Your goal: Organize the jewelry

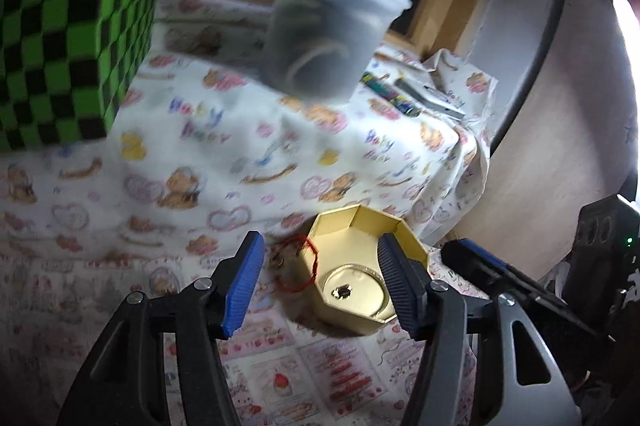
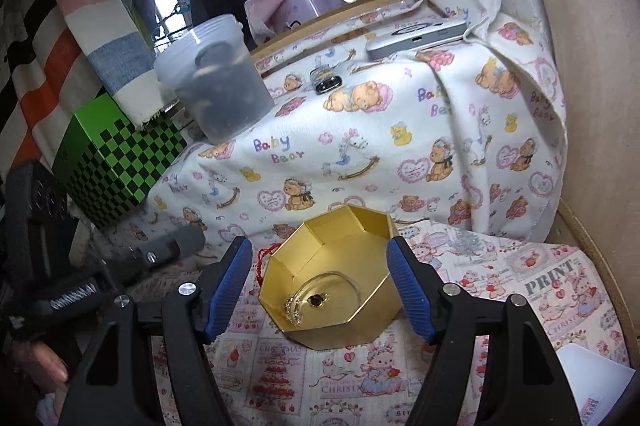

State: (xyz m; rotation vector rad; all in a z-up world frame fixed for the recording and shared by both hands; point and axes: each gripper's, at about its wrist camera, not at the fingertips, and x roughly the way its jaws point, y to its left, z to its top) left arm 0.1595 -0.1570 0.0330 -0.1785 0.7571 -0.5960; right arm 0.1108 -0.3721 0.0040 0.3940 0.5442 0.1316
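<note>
The gold octagonal box (image 2: 332, 278) is seen directly ahead of the right tool (image 2: 322, 294), framed between its two blue pads, which are held wide apart and clamped on nothing. Inside the box a clear ring-shaped piece, a small dark bead and a short glittering chain (image 2: 294, 310) are found lying on its floor, toward the wall nearest the tool. The left tool (image 1: 320, 286) is likewise held apart and empty; in its view the same box is set ahead and slightly to the right, with its right pad overlapping the box's rim in the picture, though contact cannot be confirmed. The red cord loop (image 1: 298, 268) is the one piece seen outside the box: it is draped just beyond the box's left wall, between the left tool's pads and nearer its left pad, its loop lying roughly flat on the patterned cloth of the surface (image 2: 520, 290). From the right tool the cord is only glimpsed at the far left edge of the box, largely hidden by the wall. The left tool is therefore judged the better placed for the cord, which would have to be carried rightward over the wall. The lidded plastic tub (image 2: 218, 78) is well beyond, up and to the left.
</note>
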